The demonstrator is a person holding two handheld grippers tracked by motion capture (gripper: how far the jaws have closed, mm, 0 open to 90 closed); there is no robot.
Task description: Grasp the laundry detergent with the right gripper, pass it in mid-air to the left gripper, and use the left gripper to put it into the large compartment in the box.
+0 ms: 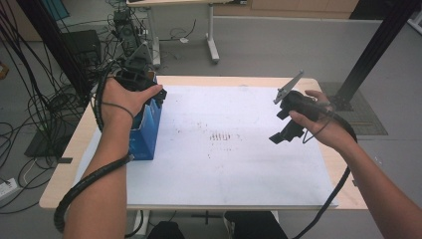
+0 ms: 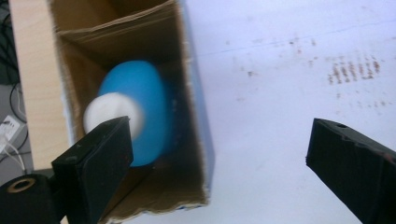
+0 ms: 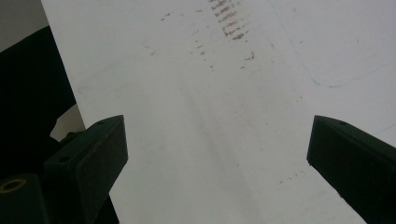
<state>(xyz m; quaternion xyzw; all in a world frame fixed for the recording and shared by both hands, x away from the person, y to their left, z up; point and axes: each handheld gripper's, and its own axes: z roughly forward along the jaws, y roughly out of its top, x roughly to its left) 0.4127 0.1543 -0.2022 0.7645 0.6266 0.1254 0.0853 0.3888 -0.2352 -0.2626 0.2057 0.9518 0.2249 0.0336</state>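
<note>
An open cardboard box [image 2: 70, 70], blue on the outside [image 1: 145, 137], stands at the left edge of the white sheet. Inside it lies a blue bottle-like object [image 2: 147, 107] with a white cap [image 2: 109, 112], blurred. My left gripper [image 2: 219, 135] hangs above the box mouth with its jaws wide apart and nothing between them; in the high view the left gripper [image 1: 144, 92] sits over the box's far end. My right gripper [image 3: 217, 135] is open and empty, held above the sheet's right side [image 1: 281, 132].
A white sheet [image 1: 224, 169] covers most of the light wooden table [image 1: 64, 164], with reddish-brown smudges [image 1: 221, 135] near its middle. Cables and equipment lie on the floor to the left, and a black frame post [image 1: 373, 50] stands at the right.
</note>
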